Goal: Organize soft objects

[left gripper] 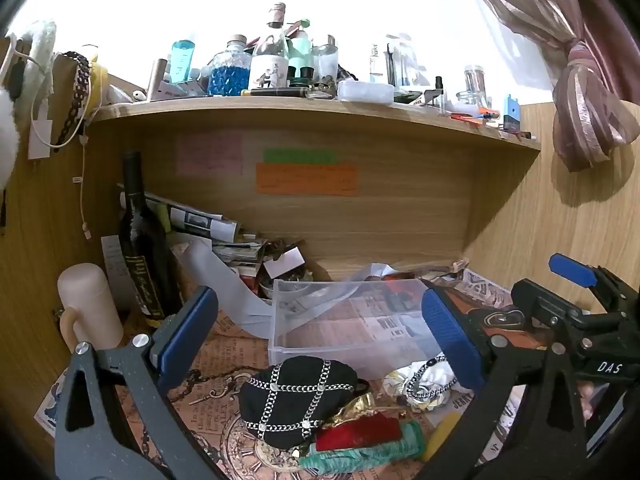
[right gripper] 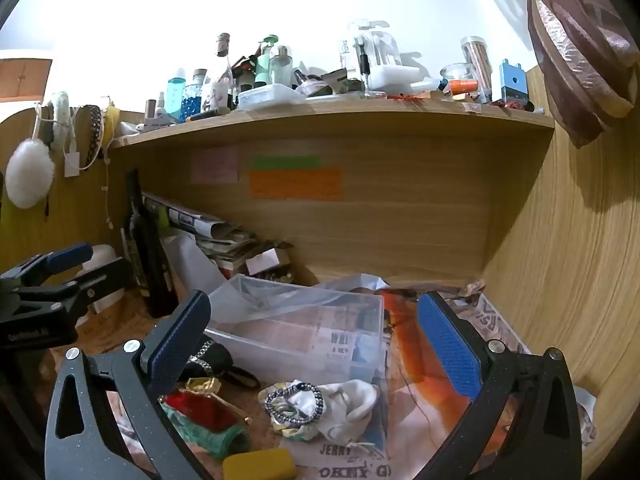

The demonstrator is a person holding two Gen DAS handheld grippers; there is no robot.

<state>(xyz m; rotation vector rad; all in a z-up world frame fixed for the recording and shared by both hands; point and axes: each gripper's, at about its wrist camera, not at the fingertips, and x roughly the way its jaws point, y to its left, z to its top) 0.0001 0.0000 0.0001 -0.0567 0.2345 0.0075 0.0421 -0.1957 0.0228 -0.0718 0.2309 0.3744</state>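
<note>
A clear plastic bin (left gripper: 352, 326) (right gripper: 304, 328) stands empty on the desk under the shelf. In front of it lie soft things: a black pouch with silver chains (left gripper: 298, 394) (right gripper: 210, 358), a red and gold pouch (left gripper: 360, 426) (right gripper: 200, 404), a green knitted piece (left gripper: 360, 454) (right gripper: 204, 434), a white cloth with a braided band (left gripper: 426, 380) (right gripper: 316, 404), and a yellow sponge (right gripper: 260, 465) (left gripper: 442, 434). My left gripper (left gripper: 320, 332) is open above the black pouch. My right gripper (right gripper: 316, 348) is open above the white cloth. Both are empty.
A dark wine bottle (left gripper: 140, 240) (right gripper: 146, 248), a pale mug (left gripper: 86, 304), stacked papers (left gripper: 224, 236) and a clear sheet stand at the back left. The cluttered shelf (left gripper: 312, 114) hangs overhead. The wooden side wall (right gripper: 560, 260) is close on the right.
</note>
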